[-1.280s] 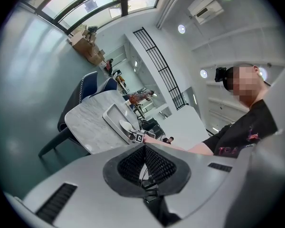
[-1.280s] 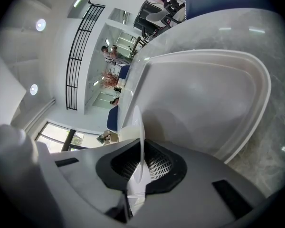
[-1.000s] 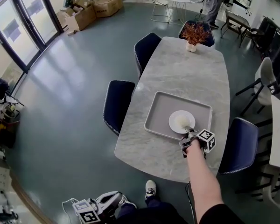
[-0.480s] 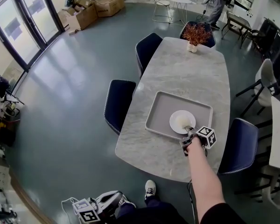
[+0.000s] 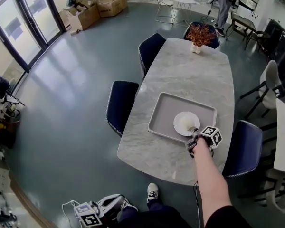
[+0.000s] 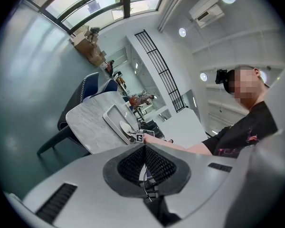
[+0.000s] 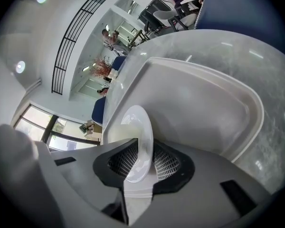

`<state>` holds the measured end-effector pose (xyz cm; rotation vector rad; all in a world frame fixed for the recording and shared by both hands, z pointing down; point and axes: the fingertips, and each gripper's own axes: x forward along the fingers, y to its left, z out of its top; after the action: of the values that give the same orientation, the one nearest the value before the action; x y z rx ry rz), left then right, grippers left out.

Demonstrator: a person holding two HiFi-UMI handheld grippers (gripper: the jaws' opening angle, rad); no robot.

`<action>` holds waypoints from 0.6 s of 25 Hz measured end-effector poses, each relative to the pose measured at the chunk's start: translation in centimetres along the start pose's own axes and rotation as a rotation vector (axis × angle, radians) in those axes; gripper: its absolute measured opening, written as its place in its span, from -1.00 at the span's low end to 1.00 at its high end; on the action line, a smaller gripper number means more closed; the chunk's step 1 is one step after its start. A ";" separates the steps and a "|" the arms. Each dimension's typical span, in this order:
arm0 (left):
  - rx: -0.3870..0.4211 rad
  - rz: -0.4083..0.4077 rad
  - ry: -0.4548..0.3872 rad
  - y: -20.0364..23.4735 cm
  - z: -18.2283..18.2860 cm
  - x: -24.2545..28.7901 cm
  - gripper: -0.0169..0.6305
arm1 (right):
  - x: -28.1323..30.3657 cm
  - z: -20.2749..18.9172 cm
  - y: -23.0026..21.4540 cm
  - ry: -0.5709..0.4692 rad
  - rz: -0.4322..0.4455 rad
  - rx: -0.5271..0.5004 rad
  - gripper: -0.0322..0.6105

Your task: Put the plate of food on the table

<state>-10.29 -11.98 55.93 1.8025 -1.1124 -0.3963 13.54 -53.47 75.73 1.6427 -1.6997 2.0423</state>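
Observation:
A white plate [image 5: 186, 123] with pale food rests in the grey tray [image 5: 164, 110] on the marble table [image 5: 190, 70]. My right gripper [image 5: 195, 136] reaches the plate's near rim from the table's near-right side. In the right gripper view the plate's rim [image 7: 138, 137] stands between the two pads of the right gripper [image 7: 141, 163]. The jaws are opening, and a gap shows on each side of the rim. My left gripper [image 5: 88, 215] hangs low beside my legs, far from the table. In its own view the left gripper [image 6: 145, 163] is shut with nothing in it.
Dark blue chairs [image 5: 120, 103] stand along the table's left side, and another [image 5: 244, 148] is at its right, close to my right arm. A small pot of red-brown dried plants [image 5: 198, 36] sits at the far end. Cardboard boxes [image 5: 92, 8] lie far left.
My right gripper has shifted slightly towards the tray and its marker cube has turned a little. Plate and tray stay where they were.

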 end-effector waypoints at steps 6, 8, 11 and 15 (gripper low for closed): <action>-0.005 -0.002 0.002 0.2 0.0 0.0 -0.93 | -0.1 0.3 -0.2 0.026 -0.045 -0.099 -0.51; 0.007 -0.008 0.006 -0.2 0.1 0.2 -0.93 | -0.4 0.6 -0.3 0.025 -0.057 -0.114 -0.48; 0.005 -0.009 0.005 -0.3 -0.1 0.3 -0.93 | -0.6 1.0 -0.6 0.016 -0.057 -0.108 -0.47; 0.005 -0.011 0.010 -0.1 -0.2 0.2 -0.93 | -0.8 1.2 -0.7 -0.003 -0.058 -0.105 -0.47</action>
<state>-9.99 -12.05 55.98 1.8137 -1.0974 -0.3907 15.09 -53.60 75.47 1.6427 -1.7077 1.8923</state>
